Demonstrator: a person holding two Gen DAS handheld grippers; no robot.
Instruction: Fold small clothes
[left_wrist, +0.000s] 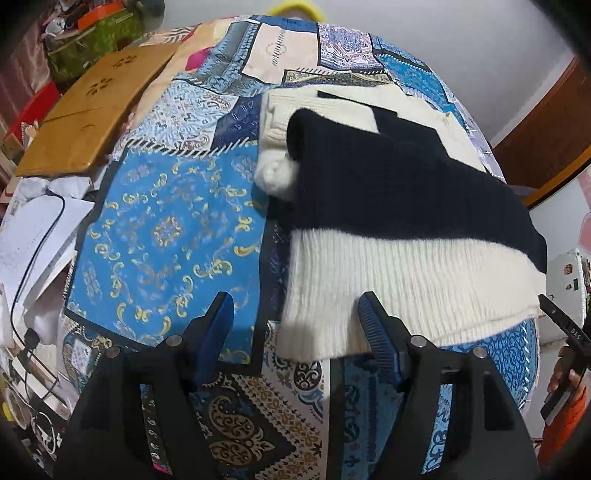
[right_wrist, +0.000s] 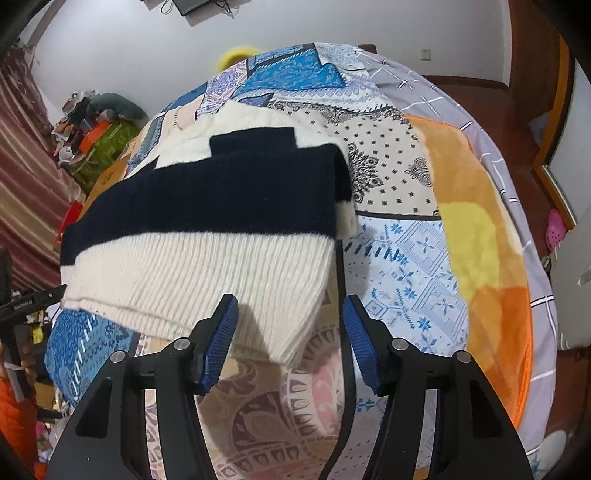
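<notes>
Presently, sweater (left_wrist: 388, 206): folded, cream w/ navy band, lying on patchwork bedspread (left_wrist: 166, 229).
Long axis: runs left-right across both views; ribbed cream hem edge faces the grippers.
Left gripper (left_wrist: 295, 325): jaws apart, nothing held, above hem's left corner.
Right gripper (right_wrist: 290, 325): jaws apart, nothing held, above hem's right corner.
Surroundings: orange-yellow blanket (right_wrist: 480, 236) right of sweater; wooden board (left_wrist: 92, 110) far left.
</notes>
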